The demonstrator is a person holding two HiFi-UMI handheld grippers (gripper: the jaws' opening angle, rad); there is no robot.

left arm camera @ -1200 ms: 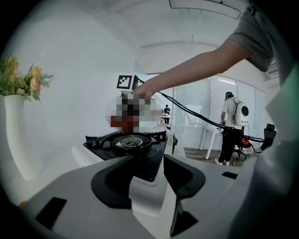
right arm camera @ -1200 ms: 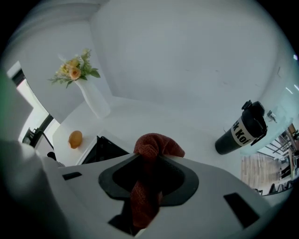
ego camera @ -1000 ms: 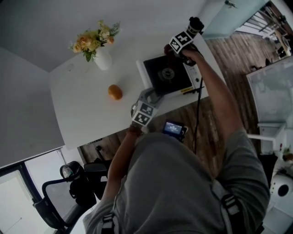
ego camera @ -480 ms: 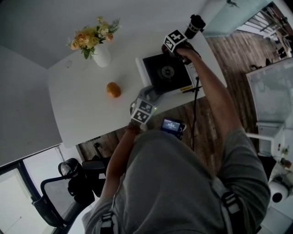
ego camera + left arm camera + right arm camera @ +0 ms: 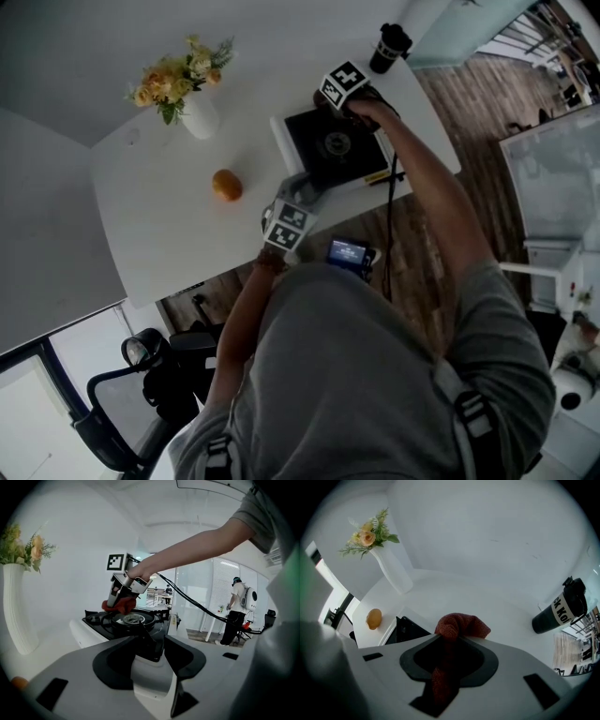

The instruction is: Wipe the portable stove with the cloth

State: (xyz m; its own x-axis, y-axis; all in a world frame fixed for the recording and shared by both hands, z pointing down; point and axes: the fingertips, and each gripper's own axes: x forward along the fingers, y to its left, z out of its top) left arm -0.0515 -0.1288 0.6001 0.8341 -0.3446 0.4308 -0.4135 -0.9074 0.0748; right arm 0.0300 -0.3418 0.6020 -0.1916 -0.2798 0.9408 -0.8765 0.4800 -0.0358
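**Cloth pinched and down on the stove's far side: the wipe is in hand**

The right gripper (image 5: pixel 447 641) has just been closing its jaws and pinches the red cloth (image 5: pixel 459 624). One fold runs back between the jaws and a bunched end pokes out past the tips. In the left gripper view that bunch rests on the portable stove (image 5: pixel 154 632) at its far side, against the rim of the round burner (image 5: pixel 135 618).

The left gripper (image 5: pixel 152 657) has the stove's near corner. Its jaws are set wide and the white casing fills the gap between them, which reads as a bracing clamp.

The stove sits at the right end of the table (image 5: pixel 159 225), with a dark flask (image 5: pixel 561 603) beyond it. The orange (image 5: pixel 226 185) and the vase (image 5: pixel 200 117) are well apart to the left.

The step looks like the wiping stroke itself. The next move probably calls for dragging the bunch across the black top towards the near edge and skirting the burner. It needs enough downward pressure to clean and a firm pinch, while the left brace stops the stove sliding.
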